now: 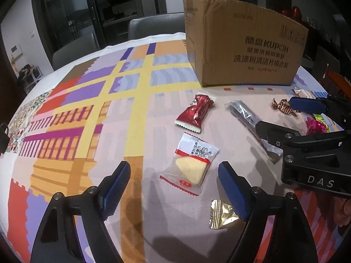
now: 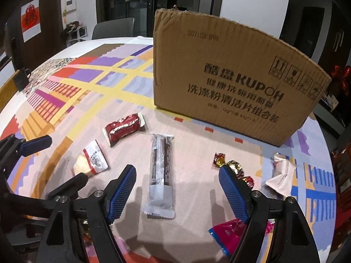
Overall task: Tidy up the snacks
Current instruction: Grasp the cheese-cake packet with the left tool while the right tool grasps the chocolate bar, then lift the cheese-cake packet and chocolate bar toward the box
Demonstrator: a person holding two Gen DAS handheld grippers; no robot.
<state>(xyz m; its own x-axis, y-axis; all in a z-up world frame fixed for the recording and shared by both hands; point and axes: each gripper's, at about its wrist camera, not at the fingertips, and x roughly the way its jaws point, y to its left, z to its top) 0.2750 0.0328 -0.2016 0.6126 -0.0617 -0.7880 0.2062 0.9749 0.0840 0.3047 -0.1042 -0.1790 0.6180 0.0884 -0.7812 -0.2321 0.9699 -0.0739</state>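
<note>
Two hand-held grippers hang over the bench, and I have both spread wide with nothing in either. My right hand-held gripper [image 2: 176, 194] frames the long dark snack bar [image 2: 161, 171], which lies between its blue pads but untouched; its long axis runs near to far, so the pads would close across its narrow width. My left hand-held gripper [image 1: 174, 189] sits over the clear-wrapped yellow wedge [image 1: 189, 164], just far of its tips. The cardboard box [image 2: 230, 87] stands beyond, open-topped.

Right claw [image 2: 176, 188] gapes above the long dark snack bar [image 2: 161, 171].
</note>
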